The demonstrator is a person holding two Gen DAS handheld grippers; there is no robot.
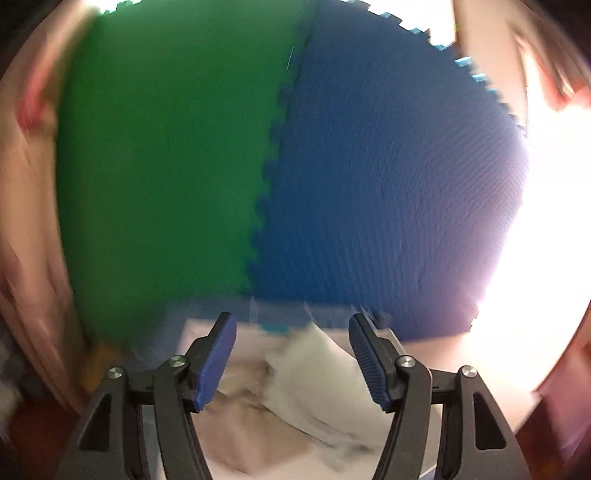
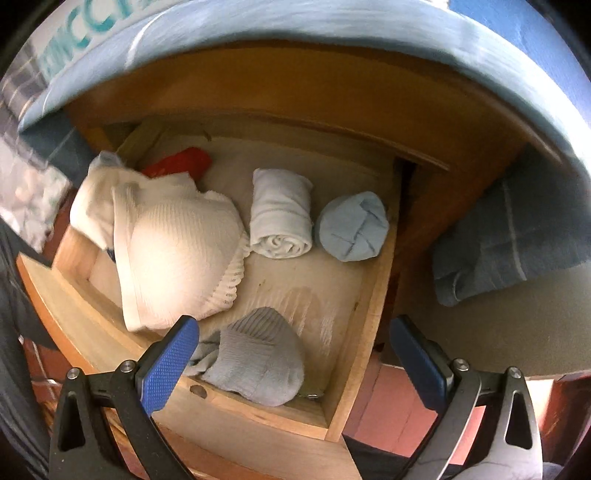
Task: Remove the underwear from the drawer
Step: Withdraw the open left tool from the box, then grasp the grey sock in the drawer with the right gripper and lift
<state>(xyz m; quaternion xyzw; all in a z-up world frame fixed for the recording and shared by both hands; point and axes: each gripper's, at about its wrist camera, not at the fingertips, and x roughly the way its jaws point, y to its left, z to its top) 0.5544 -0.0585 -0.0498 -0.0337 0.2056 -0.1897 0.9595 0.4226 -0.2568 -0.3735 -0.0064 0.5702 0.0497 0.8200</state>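
Looking down through the right wrist view, I see the open wooden drawer (image 2: 365, 295). It holds a white ribbed undergarment (image 2: 177, 251) at the left, a rolled white cloth (image 2: 280, 214), a light blue roll (image 2: 352, 229), a grey bundle (image 2: 258, 362) near the front and a red item (image 2: 177, 164) at the back. My right gripper (image 2: 295, 325) hangs open over the drawer's front, its fingers either side of the grey bundle and apart from it. The left wrist view is blurred. There my left gripper (image 1: 291, 319) is open, and white and beige cloth (image 1: 314, 369) lies beneath it, free of the pads.
A green and blue foam mat (image 1: 332, 166) fills the left wrist view, with bright glare at its right. Above the drawer runs a blue bed cover (image 2: 332, 26). A folded blue blanket (image 2: 509, 236) lies to the drawer's right. Pink floor (image 2: 388, 398) shows below.
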